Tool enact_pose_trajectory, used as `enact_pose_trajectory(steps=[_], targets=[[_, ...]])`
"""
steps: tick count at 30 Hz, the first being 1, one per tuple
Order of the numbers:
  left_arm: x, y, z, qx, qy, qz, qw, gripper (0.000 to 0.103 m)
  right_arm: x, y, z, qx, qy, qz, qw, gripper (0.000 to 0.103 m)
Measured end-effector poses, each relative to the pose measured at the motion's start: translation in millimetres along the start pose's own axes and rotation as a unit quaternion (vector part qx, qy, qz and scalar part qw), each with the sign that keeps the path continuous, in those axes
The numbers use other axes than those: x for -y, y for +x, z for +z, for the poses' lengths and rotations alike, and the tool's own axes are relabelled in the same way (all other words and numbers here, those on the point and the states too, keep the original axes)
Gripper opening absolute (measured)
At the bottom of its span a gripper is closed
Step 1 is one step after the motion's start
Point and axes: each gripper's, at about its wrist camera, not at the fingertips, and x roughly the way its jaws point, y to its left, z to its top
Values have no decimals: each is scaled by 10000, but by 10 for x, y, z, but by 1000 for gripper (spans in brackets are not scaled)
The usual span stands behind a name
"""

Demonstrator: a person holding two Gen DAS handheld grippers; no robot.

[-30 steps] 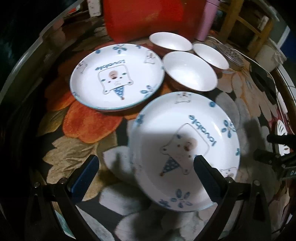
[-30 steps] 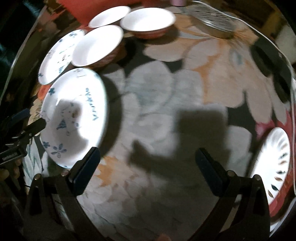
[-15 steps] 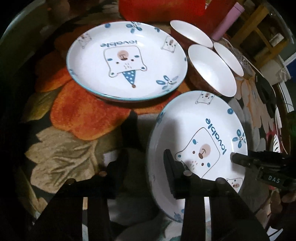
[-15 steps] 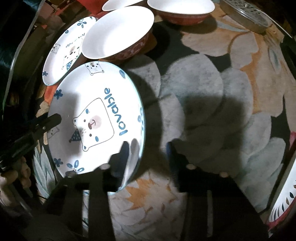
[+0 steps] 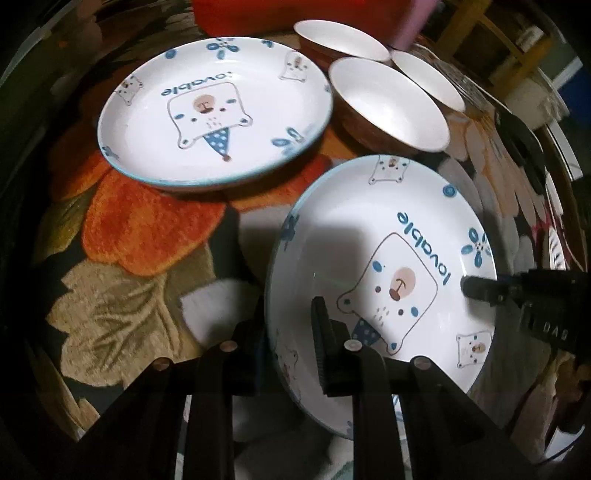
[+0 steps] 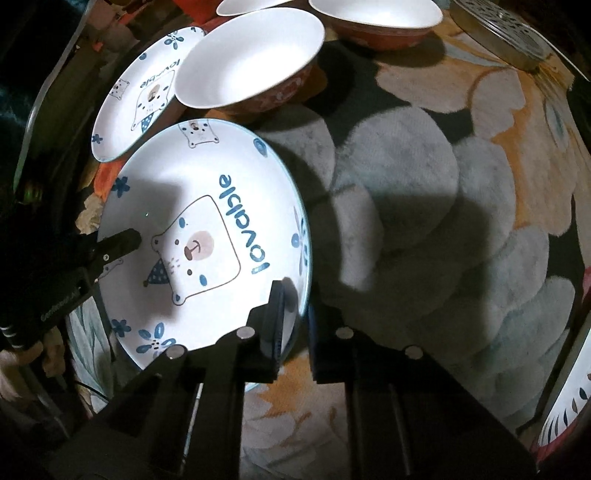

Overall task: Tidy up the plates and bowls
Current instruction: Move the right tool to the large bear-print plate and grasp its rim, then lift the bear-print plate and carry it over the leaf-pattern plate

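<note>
Two bear-print plates and three white-lined bowls on a bench (image 6: 424,206) draped in a floral cloth. Near plate (image 5: 384,266) tilted, pinched from both sides at once: left tool (image 5: 291,332) narrowed onto its near-left rim, one finger (image 5: 325,332) lying inside the dish over the bear's blue scarf, the other below the rim outside. Right tool (image 6: 295,321) likewise clamped on the opposite rim, inner finger (image 6: 275,321) pressed on the glazed face beside the "lovable" lettering, outer one just past the blue edge. Seen from the left wrist, the right tool reaching in from the right edge, tip over the plate's rim; seen from the right wrist, the left tool entering from the left, tip resting near the bear's ear. Second plate (image 5: 218,110) — same bear, same lettering — lying flat farther back and to the left, apart from the held one. Nearest bowl (image 5: 388,103) just beside that flat plate and close behind the tilted plate's far rim, reddish-brown outside, white within. Two more bowls beyond it: one (image 5: 340,38) behind, one (image 5: 428,79) to its right. Red object (image 5: 295,14) at the far edge — blurred, kind not clear. Patterned dish (image 6: 565,417) partly visible at the lower right of the right-wrist view, well apart from the rest.
</note>
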Motion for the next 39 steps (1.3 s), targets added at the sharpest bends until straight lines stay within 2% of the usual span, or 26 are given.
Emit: enact_pose_trajectory(steps=[9,20,39], targets=[[226,-103,-155,-16,308,-109,9995,21,139,-116,-188,-31,141,72,9999,10],[706,-106,-113,-59,649,-264,9975,21,407,-343,-347,85,480,97,9988,10],[1646,-109,-34,-79,1286,-682,9893,21,1243,-938,-677,396,1244,-67,9914,10]])
